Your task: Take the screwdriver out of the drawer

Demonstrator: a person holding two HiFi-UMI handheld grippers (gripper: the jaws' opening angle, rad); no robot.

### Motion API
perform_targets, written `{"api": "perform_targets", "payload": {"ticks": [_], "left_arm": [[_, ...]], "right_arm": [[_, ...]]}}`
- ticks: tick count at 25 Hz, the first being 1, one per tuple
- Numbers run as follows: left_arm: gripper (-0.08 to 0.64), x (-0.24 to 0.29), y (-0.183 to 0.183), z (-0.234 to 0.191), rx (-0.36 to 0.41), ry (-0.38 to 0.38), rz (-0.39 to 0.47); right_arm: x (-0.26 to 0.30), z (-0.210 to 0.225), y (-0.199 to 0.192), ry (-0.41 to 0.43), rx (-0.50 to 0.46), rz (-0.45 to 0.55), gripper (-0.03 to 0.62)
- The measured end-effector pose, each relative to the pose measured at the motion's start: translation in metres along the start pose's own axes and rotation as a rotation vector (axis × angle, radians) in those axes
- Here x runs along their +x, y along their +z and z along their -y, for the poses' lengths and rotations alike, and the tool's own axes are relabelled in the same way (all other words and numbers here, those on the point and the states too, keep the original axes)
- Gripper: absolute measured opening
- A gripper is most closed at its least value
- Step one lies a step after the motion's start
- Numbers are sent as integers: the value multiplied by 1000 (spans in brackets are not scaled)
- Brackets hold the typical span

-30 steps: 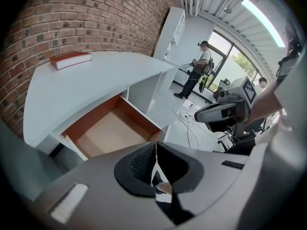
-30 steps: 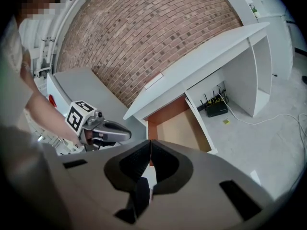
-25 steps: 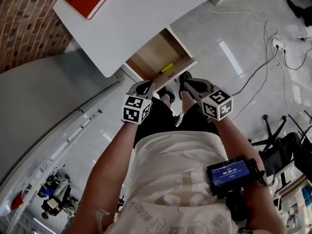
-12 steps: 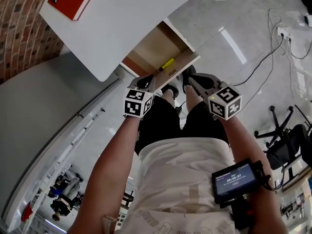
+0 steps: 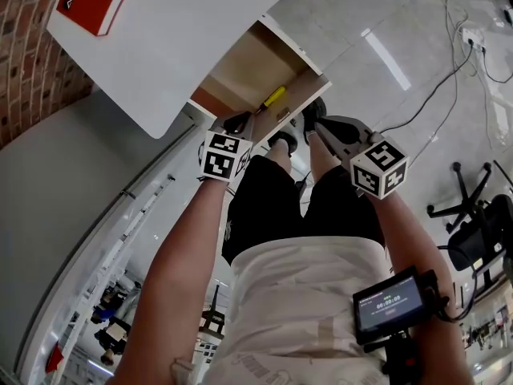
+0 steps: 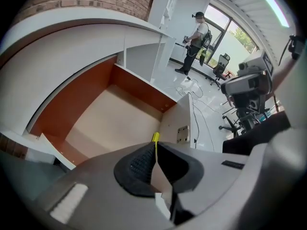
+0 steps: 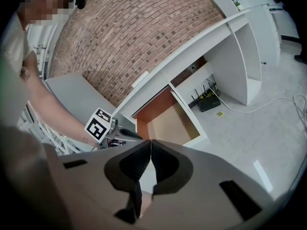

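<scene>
The drawer stands open under the white desk. The screwdriver lies inside it, close along the inner side of the front panel. In the head view only its yellow handle shows clearly; the shaft is too small to make out.

The left gripper is just in front of the drawer, at the front panel's edge. Its jaws are closed together at the tips and nothing is between them. In the left gripper view only a small yellow piece of the screwdriver shows above the jaw tips, and the jaws hide the rest. The bare floor of the drawer and its reddish-brown back and side walls are in plain sight there.

The right gripper is beside the left one, a little further from the drawer. Its jaws also meet at the tips and hold nothing. The right gripper view shows the drawer from the side, but the screwdriver does not show in it. The marker cube of the left gripper is near the drawer's corner.

A red book lies on the desk, cut off by the picture's upper edge, so its print is only partly readable. Cables run over the pale floor.
</scene>
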State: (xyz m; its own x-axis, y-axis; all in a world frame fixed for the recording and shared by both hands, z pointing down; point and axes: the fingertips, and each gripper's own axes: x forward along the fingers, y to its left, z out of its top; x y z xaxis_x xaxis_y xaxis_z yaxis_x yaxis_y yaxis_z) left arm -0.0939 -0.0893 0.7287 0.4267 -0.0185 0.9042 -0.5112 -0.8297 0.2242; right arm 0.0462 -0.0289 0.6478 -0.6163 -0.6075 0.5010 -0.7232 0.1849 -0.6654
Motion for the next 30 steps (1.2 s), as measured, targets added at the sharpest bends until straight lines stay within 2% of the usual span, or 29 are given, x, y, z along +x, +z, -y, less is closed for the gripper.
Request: {"api": "perform_targets", "payload": {"ticks": [5, 13, 21, 26, 30], "left_arm": [[12, 12, 0, 0, 31, -27, -18], [12, 39, -10, -1, 139, -90, -91], [14, 55, -19, -3, 296, -128, -189], [91, 73, -30, -4, 297, -160, -237], [111, 82, -34, -4, 307, -178, -286]], "right_arm": [[-2, 5, -14, -2, 26, 2, 6], [-1, 18, -37, -10, 58, -3, 6], [-4, 28, -48, -27, 88, 1, 6], [-3, 36, -57, -35, 106, 0, 6], [-5, 38, -61, -40, 121, -3, 6]]}}
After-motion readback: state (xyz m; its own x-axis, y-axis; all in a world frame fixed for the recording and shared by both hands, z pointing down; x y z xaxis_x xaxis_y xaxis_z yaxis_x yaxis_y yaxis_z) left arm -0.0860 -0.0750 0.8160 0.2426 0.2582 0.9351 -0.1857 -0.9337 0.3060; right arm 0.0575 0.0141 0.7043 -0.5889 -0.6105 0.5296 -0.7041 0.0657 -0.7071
